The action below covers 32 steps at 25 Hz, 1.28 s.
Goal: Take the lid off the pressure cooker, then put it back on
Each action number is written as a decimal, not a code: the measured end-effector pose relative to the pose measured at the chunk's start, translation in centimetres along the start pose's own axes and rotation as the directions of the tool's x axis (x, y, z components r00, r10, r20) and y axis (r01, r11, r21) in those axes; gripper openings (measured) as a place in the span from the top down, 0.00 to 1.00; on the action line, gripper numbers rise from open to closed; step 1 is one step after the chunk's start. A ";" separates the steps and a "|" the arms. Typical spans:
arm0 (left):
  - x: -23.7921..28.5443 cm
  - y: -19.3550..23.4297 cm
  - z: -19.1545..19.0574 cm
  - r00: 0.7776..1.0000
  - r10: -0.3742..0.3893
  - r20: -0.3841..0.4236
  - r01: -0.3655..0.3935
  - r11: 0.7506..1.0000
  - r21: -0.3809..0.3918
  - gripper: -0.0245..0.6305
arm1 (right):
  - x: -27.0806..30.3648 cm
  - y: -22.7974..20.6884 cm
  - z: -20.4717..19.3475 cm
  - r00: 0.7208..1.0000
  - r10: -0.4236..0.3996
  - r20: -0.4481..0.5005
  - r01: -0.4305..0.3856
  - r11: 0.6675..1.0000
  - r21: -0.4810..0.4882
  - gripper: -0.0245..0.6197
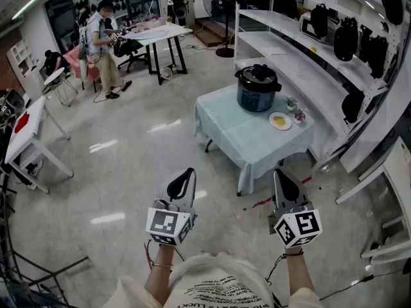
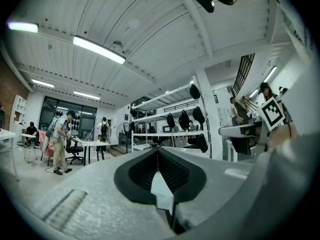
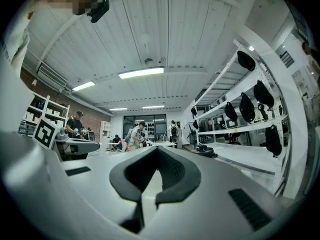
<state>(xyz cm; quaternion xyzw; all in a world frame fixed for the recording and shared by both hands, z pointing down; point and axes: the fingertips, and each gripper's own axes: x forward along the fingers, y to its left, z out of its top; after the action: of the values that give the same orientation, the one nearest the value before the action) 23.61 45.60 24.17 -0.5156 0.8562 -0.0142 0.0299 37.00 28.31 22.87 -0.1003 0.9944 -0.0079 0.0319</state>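
Standing well back from the cooker [image 1: 257,88] here, and from the looks of it the job isn't started. It sits on the table [image 1: 257,143] with the pale cloth, toward the far side near the shelves [image 1: 302,76], with the lid [image 1: 258,74] on. There's a small plate [image 1: 280,120] just beside it, to its right as I look at it.

Both my tools are empty. The left gripper [image 1: 187,175] has its fingers pressed together with nothing between them, and the right gripper [image 1: 280,175] is the same, closed on air. I'm holding both level out in front of me, pointing roughly toward the table.

My guess on handling: the lid looks like stiff, glossy black plastic, probably over metal. So it's likely heavy for a lid and slippery on the dome. These lids usually twist to unlock, so I expect to turn it before lifting.

I'd grab the raised handle in the middle of the top, since the rim looks way too wide for my jaws. The other gripper should probably brace the pot body so it doesn't spin or drag the cloth. I'd also mind that plate when setting things down.
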 end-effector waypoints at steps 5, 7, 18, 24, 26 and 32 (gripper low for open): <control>0.3 -1.0 0.1 1.000 -0.006 -0.001 0.006 1.000 -0.005 0.92 | -0.4 -0.8 -0.3 1.000 0.017 0.013 -0.018 0.999 0.037 0.95; 0.5 -1.3 -0.1 1.000 -0.002 -0.005 0.001 1.000 -0.019 0.92 | -0.4 -1.1 -0.5 0.999 0.040 0.021 -0.041 0.997 0.060 0.95; 1.3 -2.4 -0.5 1.000 0.008 -0.001 -0.008 0.996 -0.088 0.73 | 0.4 -2.7 -1.6 0.997 0.073 0.005 -0.073 0.995 0.063 0.75; 2.2 -2.9 -0.1 1.000 0.002 0.029 0.001 0.997 -0.071 0.53 | 1.0 -3.8 -1.9 0.999 0.052 0.016 -0.053 0.994 0.096 0.49; 2.8 -3.1 -0.1 1.000 -0.002 0.031 0.004 0.998 -0.066 0.51 | 1.2 -4.4 -2.1 0.999 0.044 0.014 -0.046 0.994 0.096 0.46; 5.3 -3.2 -0.7 1.000 -0.012 0.017 0.013 0.998 -0.061 0.49 | 2.8 -5.8 -2.8 0.999 0.034 0.001 -0.034 0.994 0.100 0.43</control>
<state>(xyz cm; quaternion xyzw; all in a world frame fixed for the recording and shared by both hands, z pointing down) 23.95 39.43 24.81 -0.5217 0.8527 0.0161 0.0211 35.25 22.10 25.63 -0.0814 0.9943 -0.0573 0.0368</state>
